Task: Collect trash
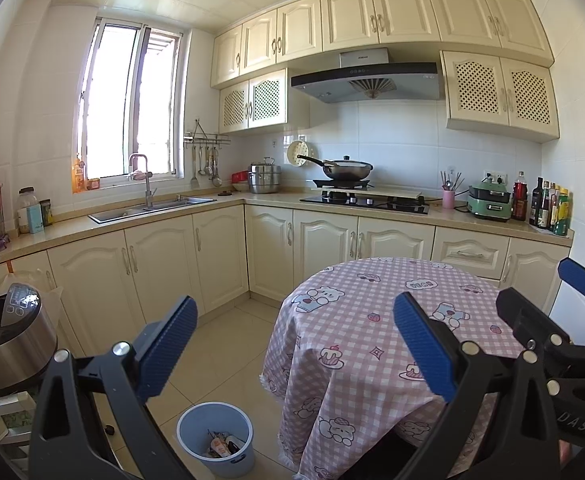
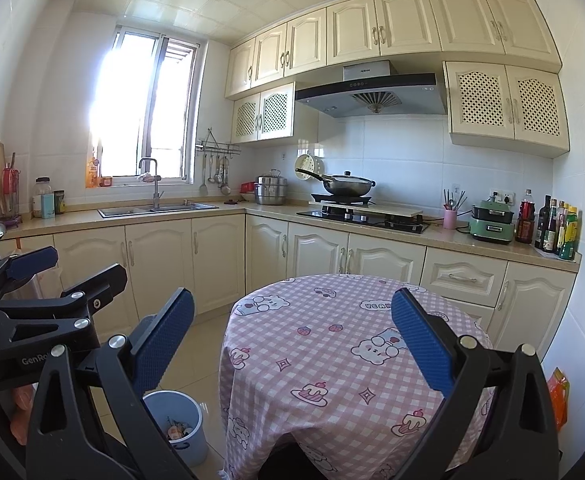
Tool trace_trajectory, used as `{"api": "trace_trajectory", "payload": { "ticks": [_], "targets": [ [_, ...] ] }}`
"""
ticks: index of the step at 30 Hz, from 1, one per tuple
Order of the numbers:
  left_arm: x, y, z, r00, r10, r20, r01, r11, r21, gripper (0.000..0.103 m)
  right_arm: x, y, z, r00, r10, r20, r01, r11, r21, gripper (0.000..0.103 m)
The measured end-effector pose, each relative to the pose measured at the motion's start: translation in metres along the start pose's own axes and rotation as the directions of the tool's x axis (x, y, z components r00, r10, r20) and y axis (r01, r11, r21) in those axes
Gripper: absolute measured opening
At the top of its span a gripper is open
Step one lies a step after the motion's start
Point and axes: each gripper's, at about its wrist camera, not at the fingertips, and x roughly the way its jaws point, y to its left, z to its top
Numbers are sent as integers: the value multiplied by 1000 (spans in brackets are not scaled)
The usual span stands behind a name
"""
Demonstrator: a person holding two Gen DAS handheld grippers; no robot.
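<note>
Trash (image 1: 221, 447) already lies in the bottom of the pale blue bin (image 1: 196, 420), which stands on the tiled floor just beside the round table (image 1: 376, 320) with its pink checked, bear-printed cloth. What the pieces are is hard to tell; they look like wrappers and small scraps. The tabletop shows no loose litter in either view, and the visible floor around the bin looks bare too, so by my reading the collecting is finished or nearly so. Anything left would have to be out of sight, under the cloth or behind the grippers.

The left gripper (image 1: 296, 350) hangs above the bin and the table's near edge with its 2 blue pads spread wide and nothing between them. The right gripper (image 2: 292, 346) is held over the table, likewise spread wide and empty. Each shows at the edge of the other's view.

Beyond the table, the kitchen counter (image 1: 252, 199) carries a sink, a hob with a wok, a steel pot and a row of bottles, none of it plainly rubbish.
</note>
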Motion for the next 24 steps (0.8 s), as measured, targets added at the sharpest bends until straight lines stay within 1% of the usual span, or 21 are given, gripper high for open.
{"api": "trace_trajectory", "payload": {
  "ticks": [24],
  "targets": [
    [0, 3, 0, 1000, 1, -5, -1, 1000, -6, 97, 4, 3, 0, 1000, 13, -2, -13, 1000, -9, 95]
  ]
}}
